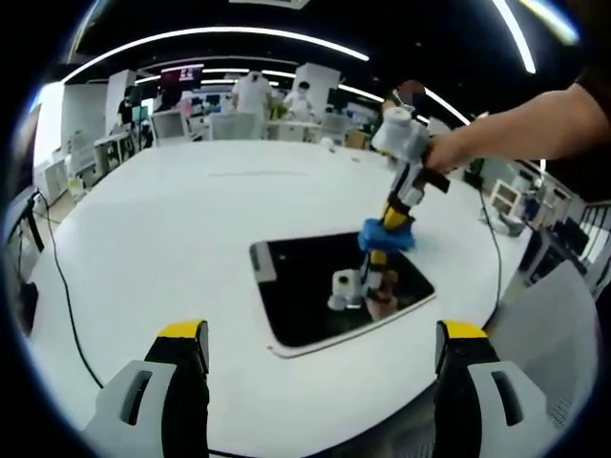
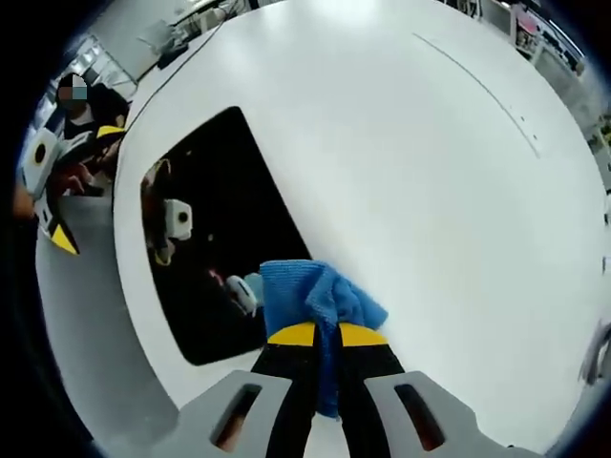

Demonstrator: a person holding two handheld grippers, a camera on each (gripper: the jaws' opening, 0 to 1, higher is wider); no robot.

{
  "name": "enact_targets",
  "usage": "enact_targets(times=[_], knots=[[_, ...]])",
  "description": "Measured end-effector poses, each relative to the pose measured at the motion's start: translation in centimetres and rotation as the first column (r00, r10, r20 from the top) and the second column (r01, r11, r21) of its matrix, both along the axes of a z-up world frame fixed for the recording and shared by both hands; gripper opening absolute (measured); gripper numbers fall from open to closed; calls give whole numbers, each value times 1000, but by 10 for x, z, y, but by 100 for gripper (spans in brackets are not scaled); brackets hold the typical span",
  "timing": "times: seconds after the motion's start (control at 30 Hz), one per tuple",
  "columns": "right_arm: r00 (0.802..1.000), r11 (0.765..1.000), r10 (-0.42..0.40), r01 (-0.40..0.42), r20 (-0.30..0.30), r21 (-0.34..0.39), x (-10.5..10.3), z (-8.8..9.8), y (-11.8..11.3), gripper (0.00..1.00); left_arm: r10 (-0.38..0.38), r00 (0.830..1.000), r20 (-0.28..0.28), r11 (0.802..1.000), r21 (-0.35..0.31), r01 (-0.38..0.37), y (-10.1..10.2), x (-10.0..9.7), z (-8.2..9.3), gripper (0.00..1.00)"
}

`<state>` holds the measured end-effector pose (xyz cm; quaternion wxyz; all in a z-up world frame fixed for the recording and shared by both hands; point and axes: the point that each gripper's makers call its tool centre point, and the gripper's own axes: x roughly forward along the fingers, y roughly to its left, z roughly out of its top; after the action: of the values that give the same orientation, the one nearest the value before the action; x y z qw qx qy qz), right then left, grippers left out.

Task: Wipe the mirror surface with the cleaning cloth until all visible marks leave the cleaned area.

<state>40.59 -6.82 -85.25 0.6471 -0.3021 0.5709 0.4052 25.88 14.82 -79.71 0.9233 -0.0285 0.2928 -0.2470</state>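
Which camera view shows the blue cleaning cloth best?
The right gripper view: the crumpled blue cleaning cloth sits large and close, pinched in the right gripper. The left gripper view shows the cloth small, above the dark rectangular mirror.

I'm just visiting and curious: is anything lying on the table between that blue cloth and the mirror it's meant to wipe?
Nothing visible does. The right gripper is shut on the blue cloth, which hangs right over the mirror on the white table. The shapes in the glass are reflections. The left gripper is open, held back from the mirror.
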Motion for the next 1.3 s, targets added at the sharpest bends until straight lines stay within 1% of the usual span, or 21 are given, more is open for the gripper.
enact_targets(times=[0.2,0.33,0.63,0.77,0.93,1.07,1.3], knots=[[1000,1000,-20,20,23,3,8,14,-11,1,5,1000,3,1000,-9,-5,0,0,1,99],[998,999,-36,36,45,1,7,27,-20,1,10,1000,6,1000,-18,-10,0,1,2,99],[993,996,-91,91,69,1,7,43,-45,1,5,1000,0,1000,-10,-5,-1,0,1,99],[991,994,-111,112,74,-3,6,44,-56,1,0,1000,-6,1000,-7,0,-2,-1,0,99],[988,991,-136,136,73,-2,3,43,-64,1,1,1000,-7,1000,-10,-2,-1,-1,-1,99],[985,987,-157,158,67,-4,2,34,-69,1,-5,1000,-14,1000,-6,5,-1,-2,-3,99],[975,977,-214,215,53,-12,3,9,-78,1,-7,1000,-13,1000,14,7,1,-1,-4,99]])
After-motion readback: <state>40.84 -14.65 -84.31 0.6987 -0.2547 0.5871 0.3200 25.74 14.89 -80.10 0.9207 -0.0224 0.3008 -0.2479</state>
